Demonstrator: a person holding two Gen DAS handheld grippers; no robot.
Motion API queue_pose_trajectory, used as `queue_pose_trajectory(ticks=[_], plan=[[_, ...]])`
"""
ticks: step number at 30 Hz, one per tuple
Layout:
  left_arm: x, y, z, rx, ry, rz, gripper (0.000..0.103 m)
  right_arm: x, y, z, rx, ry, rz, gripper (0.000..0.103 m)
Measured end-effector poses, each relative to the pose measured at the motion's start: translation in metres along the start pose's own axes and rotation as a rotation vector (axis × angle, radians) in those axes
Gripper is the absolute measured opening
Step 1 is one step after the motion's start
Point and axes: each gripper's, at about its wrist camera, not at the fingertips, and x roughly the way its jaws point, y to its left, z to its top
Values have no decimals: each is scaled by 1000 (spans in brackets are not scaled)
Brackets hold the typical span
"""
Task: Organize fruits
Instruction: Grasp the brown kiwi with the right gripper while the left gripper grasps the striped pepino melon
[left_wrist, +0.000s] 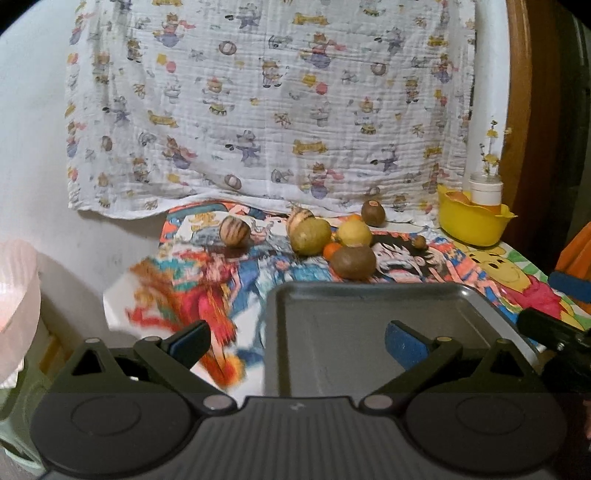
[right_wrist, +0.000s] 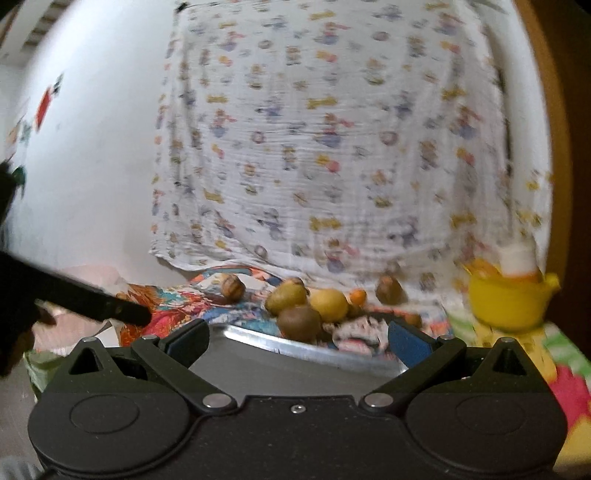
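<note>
Several fruits lie on a cartoon-print cloth (left_wrist: 192, 280): a striped round fruit (left_wrist: 234, 230) at the left, a greenish one (left_wrist: 310, 236), a yellow lemon (left_wrist: 354, 232), a brown kiwi (left_wrist: 352, 261) nearest the tray, a small orange (left_wrist: 332, 249) and a kiwi (left_wrist: 373, 213) at the back. A grey metal tray (left_wrist: 354, 325) sits in front of them. My left gripper (left_wrist: 295, 343) is open and empty over the tray's near part. My right gripper (right_wrist: 295, 341) is open and empty, just before the tray (right_wrist: 258, 362), with the kiwi (right_wrist: 299, 323) and lemon (right_wrist: 328, 304) beyond.
A yellow bowl (left_wrist: 472, 221) with a white jar (left_wrist: 485, 190) stands at the back right. A patterned white cloth (left_wrist: 266, 103) hangs on the wall behind. A pink object (left_wrist: 18, 306) is at the left. The other gripper's dark finger (right_wrist: 92, 299) shows at the left of the right wrist view.
</note>
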Motion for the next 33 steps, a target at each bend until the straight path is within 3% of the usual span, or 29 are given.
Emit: queue_pose_trajectory(ticks=[5,10,15,20,25,33], plan=[[32,21,36,-3,41,4,102,44,-10,23,-80,57,64,103],[65,34,65,10,88,-3,102,92,-29,39,-7,166,109,103],[106,48,85,-3,137,-4,102,138,-24,41,-7,264,35,103],[151,58,97,-4,170,7,102,184,-19,41,109,339,-7,103],[191,64,101,15,201,10,102,220,-11,37,133,392,-89,103],[240,75,106,37,219,25,102,265,-9,23,170,478,-111,102]])
